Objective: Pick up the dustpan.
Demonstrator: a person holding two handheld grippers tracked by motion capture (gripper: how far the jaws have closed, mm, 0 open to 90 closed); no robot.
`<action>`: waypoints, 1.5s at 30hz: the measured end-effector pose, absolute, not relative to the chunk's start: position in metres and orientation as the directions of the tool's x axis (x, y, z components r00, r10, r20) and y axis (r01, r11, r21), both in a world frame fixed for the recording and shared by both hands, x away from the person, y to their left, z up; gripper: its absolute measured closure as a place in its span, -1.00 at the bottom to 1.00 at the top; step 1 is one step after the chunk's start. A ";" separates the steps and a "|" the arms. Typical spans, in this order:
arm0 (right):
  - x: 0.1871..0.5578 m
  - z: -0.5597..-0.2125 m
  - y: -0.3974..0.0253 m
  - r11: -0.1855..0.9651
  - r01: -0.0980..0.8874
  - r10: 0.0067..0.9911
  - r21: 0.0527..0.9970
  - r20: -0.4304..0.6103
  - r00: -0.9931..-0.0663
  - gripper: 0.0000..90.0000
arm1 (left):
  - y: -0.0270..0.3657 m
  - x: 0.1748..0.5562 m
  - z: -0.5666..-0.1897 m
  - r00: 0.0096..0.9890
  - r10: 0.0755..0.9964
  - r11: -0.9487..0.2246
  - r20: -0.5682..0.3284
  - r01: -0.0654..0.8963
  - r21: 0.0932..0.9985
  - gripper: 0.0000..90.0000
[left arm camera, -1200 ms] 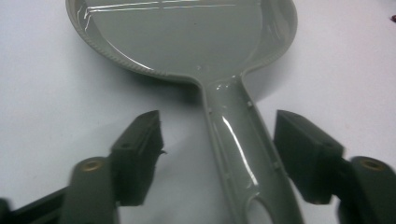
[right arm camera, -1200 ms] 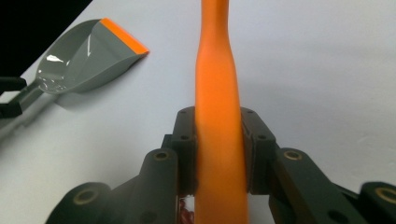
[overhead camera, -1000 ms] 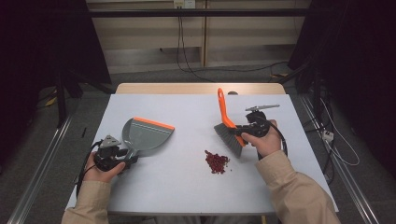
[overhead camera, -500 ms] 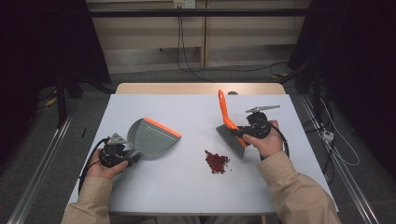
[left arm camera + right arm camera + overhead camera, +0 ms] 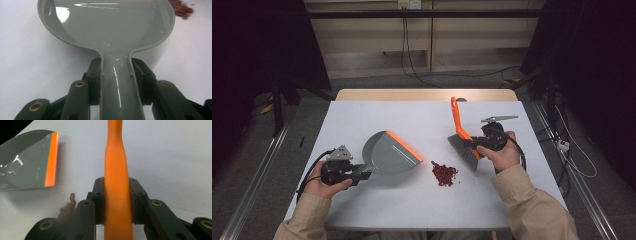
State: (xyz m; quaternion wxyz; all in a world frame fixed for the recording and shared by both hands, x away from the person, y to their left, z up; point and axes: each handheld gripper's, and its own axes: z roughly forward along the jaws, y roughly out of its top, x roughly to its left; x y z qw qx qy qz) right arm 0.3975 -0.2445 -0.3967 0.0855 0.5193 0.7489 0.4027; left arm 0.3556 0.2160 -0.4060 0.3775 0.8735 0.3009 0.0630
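Holding tight — left gripper (image 5: 362, 175) jaws squeeze the dustpan (image 5: 389, 152), right gripper (image 5: 475, 146) jaws the brush (image 5: 460, 135) — crumbs (image 5: 444, 173) between.

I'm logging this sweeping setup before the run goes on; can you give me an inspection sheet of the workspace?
Surface: white table top, bare apart from the job's things.
Job's things: grey dustpan with an orange lip, lip facing the pile of red bits; brush with an orange handle, bristles on the far side of the pile.
Clutter: nothing seen on the table.
Grippers: left gripper shut on the dustpan's handle; right gripper shut on the brush handle.
Cables: one trails from each gripper; more hang down the back wall and lie on the floor.
Surroundings: dark room, floor rails on both sides.
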 end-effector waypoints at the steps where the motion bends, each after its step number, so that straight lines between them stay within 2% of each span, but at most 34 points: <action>1: 0.397 -0.397 -0.246 0.135 0.708 0.849 0.693 0.288 -0.444 0.58 | 0.216 0.353 -0.405 0.823 0.554 -0.542 -0.126 0.472 0.696 0.40; 5: 0.397 -0.398 -0.249 0.123 0.712 0.858 0.691 0.286 -0.426 0.58 | 0.214 0.341 -0.406 0.860 0.487 -0.569 -0.150 0.443 0.693 0.39; 14: 0.395 -0.400 -0.241 0.175 0.714 0.885 0.677 0.210 -0.416 0.58 | 0.192 0.331 -0.422 0.905 0.382 -0.630 -0.187 0.403 0.665 0.39; 26: 0.391 -0.408 -0.233 0.227 0.711 0.886 0.665 0.161 -0.434 0.58 | 0.179 0.326 -0.431 0.936 0.302 -0.685 -0.182 0.346 0.641 0.38; 29: 0.389 -0.407 -0.229 0.243 0.705 0.889 0.666 0.138 -0.436 0.58 | 0.176 0.326 -0.432 0.949 0.283 -0.718 -0.142 0.308 0.625 0.38; 35: 0.381 -0.408 -0.212 0.286 0.678 0.884 0.677 0.086 -0.459 0.58 | 0.174 0.326 -0.433 0.948 0.292 -0.726 -0.130 0.308 0.615 0.36; 37: 0.378 -0.408 -0.206 0.308 0.667 0.884 0.679 0.055 -0.464 0.58 | 0.173 0.324 -0.432 0.937 0.329 -0.720 -0.116 0.328 0.612 0.26; 41: 0.376 -0.407 -0.200 0.324 0.662 0.884 0.675 0.034 -0.467 0.58 | 0.173 0.323 -0.428 0.941 0.323 -0.720 -0.099 0.312 0.620 0.19; 44: 0.376 -0.407 -0.200 0.318 0.664 0.886 0.677 0.038 -0.463 0.58 | 0.173 0.323 -0.426 0.944 0.321 -0.724 -0.079 0.298 0.622 0.28; 45: 0.375 -0.407 -0.201 0.315 0.666 0.886 0.676 0.042 -0.462 0.58 | 0.172 0.322 -0.426 0.948 0.312 -0.736 -0.070 0.287 0.613 0.38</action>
